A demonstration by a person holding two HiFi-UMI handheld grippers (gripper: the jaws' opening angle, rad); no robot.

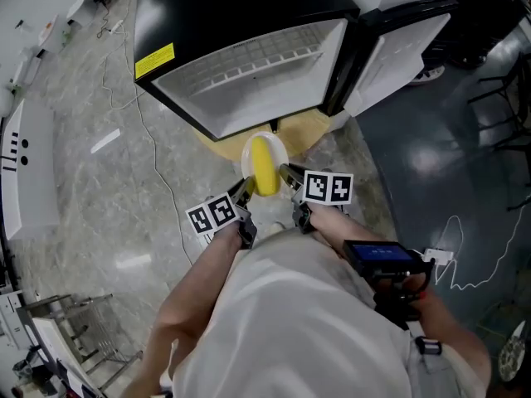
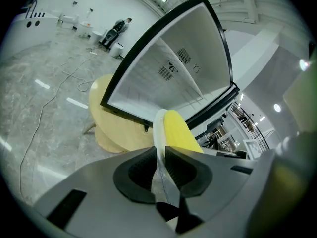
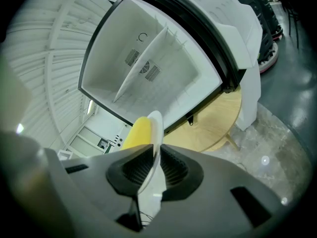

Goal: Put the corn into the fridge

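A yellow corn cob (image 1: 265, 168) lies on a small white plate (image 1: 282, 150), held in the air in front of the open fridge (image 1: 257, 65). My left gripper (image 1: 246, 187) is shut on the plate's left rim, and my right gripper (image 1: 286, 175) is shut on its right rim. In the left gripper view the plate (image 2: 159, 128) stands edge-on between the jaws of that gripper (image 2: 159, 165), with the corn (image 2: 181, 133) to its right. In the right gripper view the plate (image 3: 155, 133) is pinched by the gripper (image 3: 155, 170), with the corn (image 3: 138, 130) on its left. The fridge's white inside (image 3: 148, 68) lies straight ahead.
The fridge stands on a round wooden table (image 1: 303, 131), and its white door (image 1: 398, 56) swings open to the right. Thin cables (image 1: 153, 152) trail over the grey marble floor at the left. A white counter (image 1: 29, 164) runs along the far left. A wire rack (image 1: 79, 330) is at the bottom left.
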